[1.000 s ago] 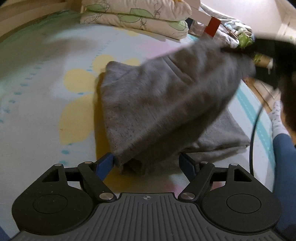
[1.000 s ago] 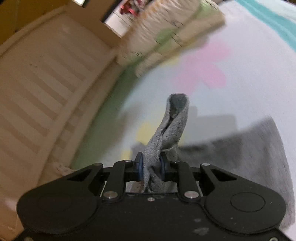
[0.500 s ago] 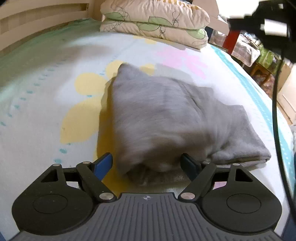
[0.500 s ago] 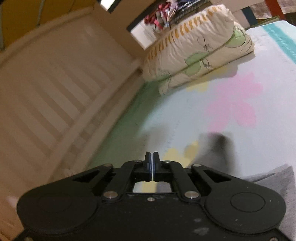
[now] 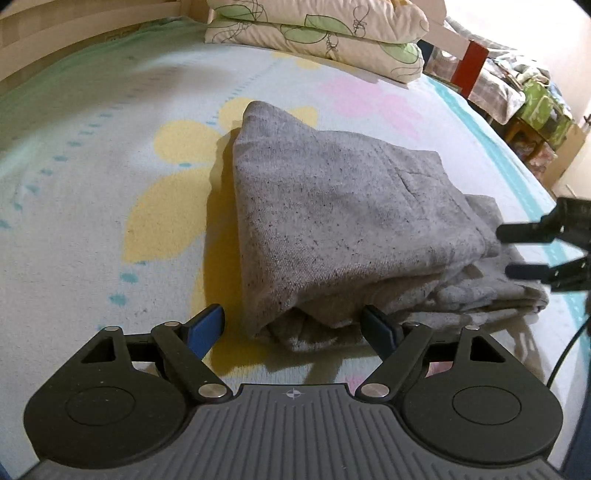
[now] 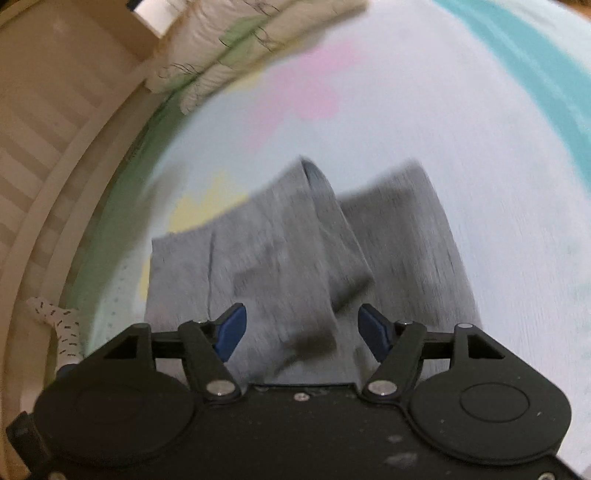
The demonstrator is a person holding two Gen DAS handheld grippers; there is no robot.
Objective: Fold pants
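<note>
- No words, brand names, labels or numbers can be read in either view.
- The only sign is a small crosshair mark, a circle cut by a cross, at the top middle of the ribbed grey body of the left gripper [image 5: 294, 325] in the left wrist view; no lettering goes with it.
- The body of the right gripper [image 6: 302, 330] in the right wrist view carries no legible marking, only pale specks.
- The bedsheet [image 5: 92, 192] and the pillows [image 5: 321, 35] bear flower and leaf patterns, without writing.
- The right wrist view is motion-blurred, so any fine print there cannot be told.
</note>
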